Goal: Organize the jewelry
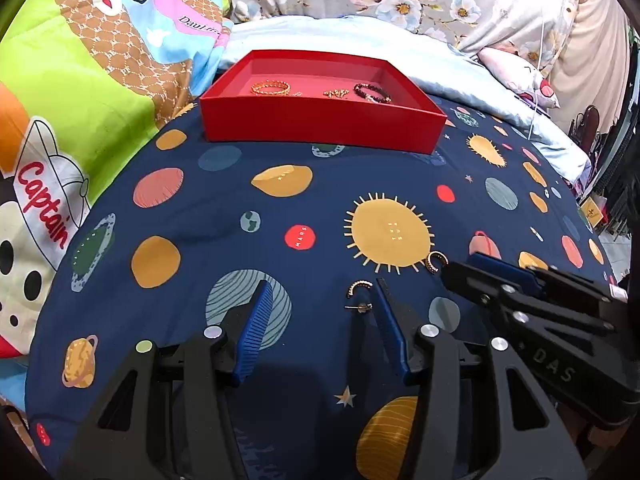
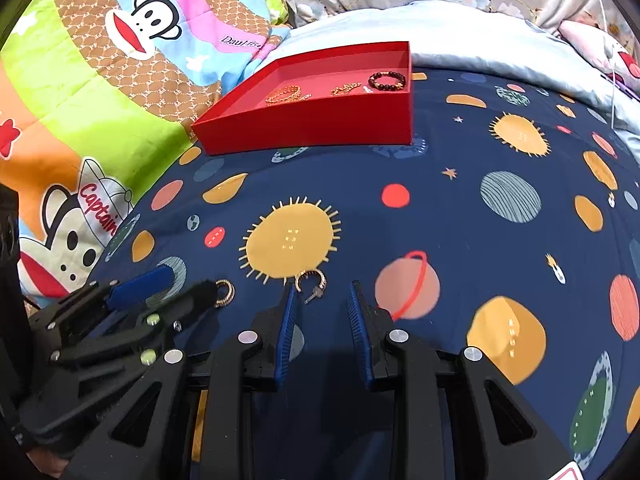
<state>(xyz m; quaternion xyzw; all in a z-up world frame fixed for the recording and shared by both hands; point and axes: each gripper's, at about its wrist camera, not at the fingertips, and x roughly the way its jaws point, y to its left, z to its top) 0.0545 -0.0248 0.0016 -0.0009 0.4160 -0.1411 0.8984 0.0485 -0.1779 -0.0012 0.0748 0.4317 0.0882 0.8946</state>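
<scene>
Two small gold hoop earrings lie loose on the navy planet-print bedspread [image 1: 192, 208], both on the near side of the red box [image 1: 320, 120] and well apart from it. They look very light, stiff and slick, and thin enough to sink a little into the soft cloth, so a pinch could easily skate off or flick one away. My guess is the curved band is the place to take hold, squeezed across its flat sides, not the thin post (which looks easy to bend).

The nearer earring [image 1: 359, 296] rests just beside the inner finger of the left gripper [image 1: 324, 312], whose jaws stand wide apart with nothing between them. The other earring [image 2: 311, 282] lies at the fingertips of the right gripper [image 2: 322, 304], at the sun print's lower edge; those jaws are also apart and empty.

Inside the box, against its far wall, sit a gold bracelet [image 1: 270, 88], a small gold piece [image 1: 335, 92] and a dark beaded bracelet [image 1: 371, 93].
</scene>
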